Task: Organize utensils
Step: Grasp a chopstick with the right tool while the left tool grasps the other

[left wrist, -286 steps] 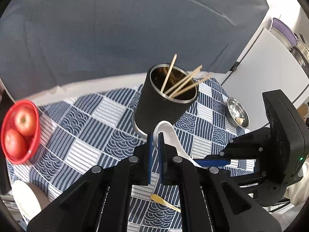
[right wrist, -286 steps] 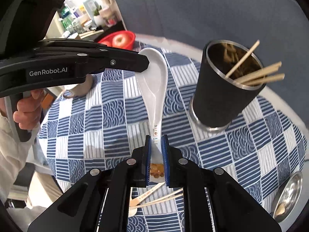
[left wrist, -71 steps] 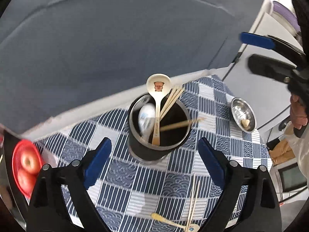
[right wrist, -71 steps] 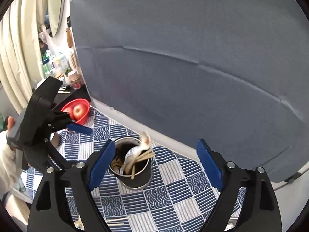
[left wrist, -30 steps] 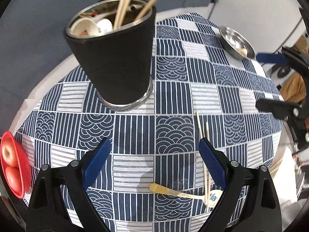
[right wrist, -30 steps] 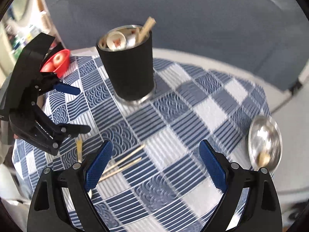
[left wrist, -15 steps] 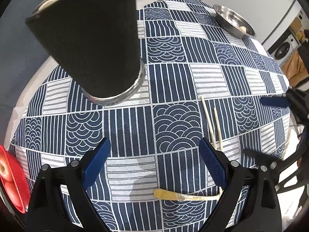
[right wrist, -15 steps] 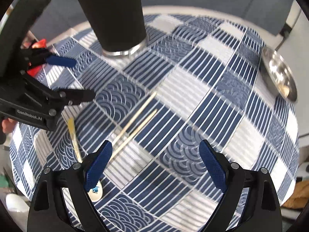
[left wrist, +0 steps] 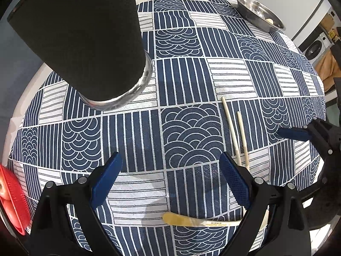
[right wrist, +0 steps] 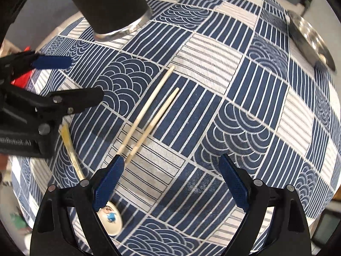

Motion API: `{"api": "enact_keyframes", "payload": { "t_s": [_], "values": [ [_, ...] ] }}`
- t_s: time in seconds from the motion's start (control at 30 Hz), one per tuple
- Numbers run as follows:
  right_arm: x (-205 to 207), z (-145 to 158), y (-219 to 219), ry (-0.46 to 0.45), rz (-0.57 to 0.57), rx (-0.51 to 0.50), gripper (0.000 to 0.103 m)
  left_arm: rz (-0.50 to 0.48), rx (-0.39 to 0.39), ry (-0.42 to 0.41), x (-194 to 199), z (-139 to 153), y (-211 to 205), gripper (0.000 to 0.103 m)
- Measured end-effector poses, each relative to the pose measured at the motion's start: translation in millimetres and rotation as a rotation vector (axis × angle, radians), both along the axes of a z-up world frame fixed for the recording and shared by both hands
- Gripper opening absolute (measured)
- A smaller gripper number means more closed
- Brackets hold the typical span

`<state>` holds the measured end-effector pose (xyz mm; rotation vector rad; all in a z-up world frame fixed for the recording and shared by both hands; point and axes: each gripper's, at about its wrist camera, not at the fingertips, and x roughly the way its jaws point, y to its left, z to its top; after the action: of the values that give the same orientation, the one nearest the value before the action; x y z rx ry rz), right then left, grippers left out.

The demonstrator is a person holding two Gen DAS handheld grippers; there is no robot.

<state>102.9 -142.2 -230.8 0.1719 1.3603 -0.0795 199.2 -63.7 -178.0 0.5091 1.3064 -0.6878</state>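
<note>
A tall black utensil holder [left wrist: 85, 40] with a steel base stands on the blue patterned tablecloth [left wrist: 187, 89]; it also shows at the top left [right wrist: 110, 4] of the right wrist view. Two wooden chopsticks [left wrist: 235, 134] lie side by side on the cloth [right wrist: 149, 115]. A cream spoon with a cartoon bowl [right wrist: 109, 216] and yellowish handle [left wrist: 191, 220] lies near the front edge. My left gripper [left wrist: 170, 179] hangs open over bare cloth, chopsticks by its right finger. My right gripper [right wrist: 170, 179] is open, its left finger over the chopstick ends and spoon.
A steel dish [left wrist: 257, 15] sits at the far right of the table, seen again as [right wrist: 309, 40]. A red basket with apples [left wrist: 12, 200] is at the left edge. The round table falls away on all sides.
Both grippers have dropped closer to the cloth. The right one has rolled and come over the chopsticks and spoon. The holder's rim has left both views.
</note>
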Motion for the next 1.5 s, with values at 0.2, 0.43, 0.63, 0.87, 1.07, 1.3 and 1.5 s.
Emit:
{"api": "enact_keyframes", "payload": {
  "t_s": [0.2, 0.43, 0.63, 0.87, 1.07, 1.3, 1.5],
  "values": [
    [2.5, 2.4, 0.8, 0.04, -0.074, 0.001, 0.077, 0.005, 0.007, 0.0, -5.0, -3.6, -2.5, 0.09],
    [-2.5, 12.6, 9.1, 0.036, -0.004, -0.077, 0.007, 0.018, -0.008, 0.027, -10.1, -4.4, -2.7, 0.09],
    [-16.9, 19.0, -18.3, 0.043, -0.068, -0.004, 0.005, -0.015, -0.019, 0.023, -22.0, -1.9, -18.0, 0.09],
    [-33.4, 27.0, -40.6, 0.044, -0.105, 0.016, 0.005, -0.073, 0.014, 0.022, -40.7, -10.9, -42.0, 0.09],
    [-52.1, 34.4, -66.5, 0.041, -0.129, 0.028, 0.005, -0.165, 0.068, 0.037, -55.1, -21.5, -60.8, 0.031],
    [-56.4, 44.3, -107.0, 0.027, -0.158, 0.031, 0.005, -0.107, 0.047, 0.116, -39.2, -11.8, -52.9, 0.005],
    [-39.0, 71.1, -120.9, -0.021, -0.151, 0.024, 0.005, -0.085, 0.033, 0.098, -28.4, 6.7, -32.6, 0.005]
  ]
}}
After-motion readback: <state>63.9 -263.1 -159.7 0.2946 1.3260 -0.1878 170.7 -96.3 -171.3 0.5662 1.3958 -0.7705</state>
